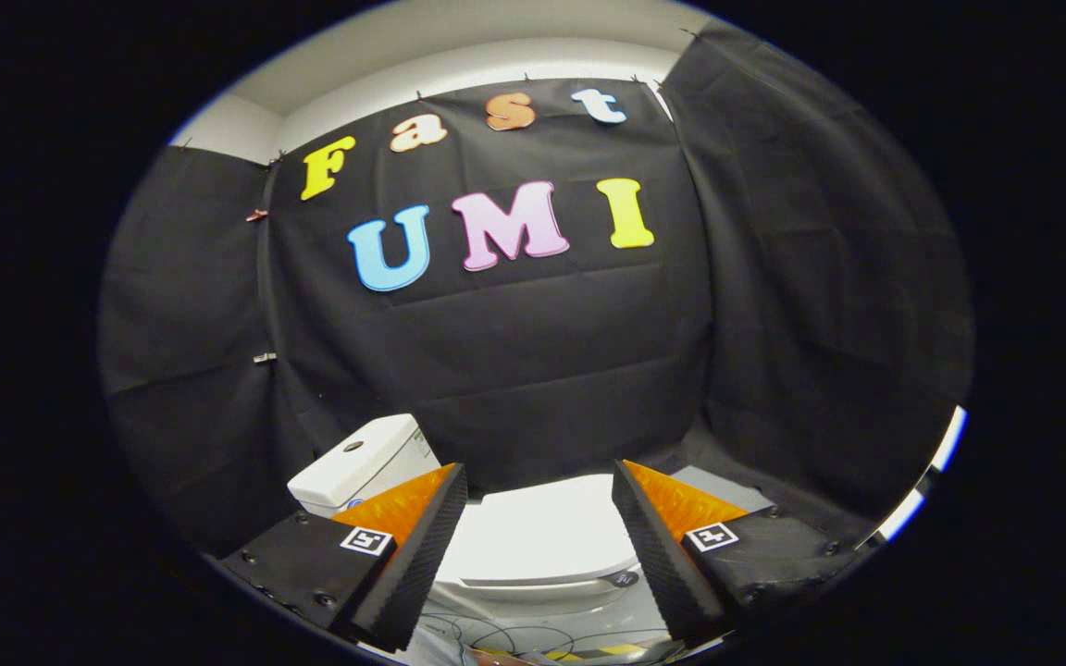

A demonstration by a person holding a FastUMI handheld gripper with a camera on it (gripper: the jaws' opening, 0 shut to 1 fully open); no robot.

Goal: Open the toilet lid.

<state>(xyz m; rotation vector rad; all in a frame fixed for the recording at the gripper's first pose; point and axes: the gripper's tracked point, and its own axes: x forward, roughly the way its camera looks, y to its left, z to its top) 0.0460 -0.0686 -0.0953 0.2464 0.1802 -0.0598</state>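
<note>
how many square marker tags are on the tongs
2: one marker tag sits on the left finger, in front of the toilet tank; the other marker tag sits on the right finger. The tongs are open, with the shut toilet lid between the fingers.

The hand-held gripper has its fingers spread wide apart, gripping nothing. Seen between them, just beyond, is a white toilet with its lid down. Its white tank stands far left against the black cloth wall.
</note>
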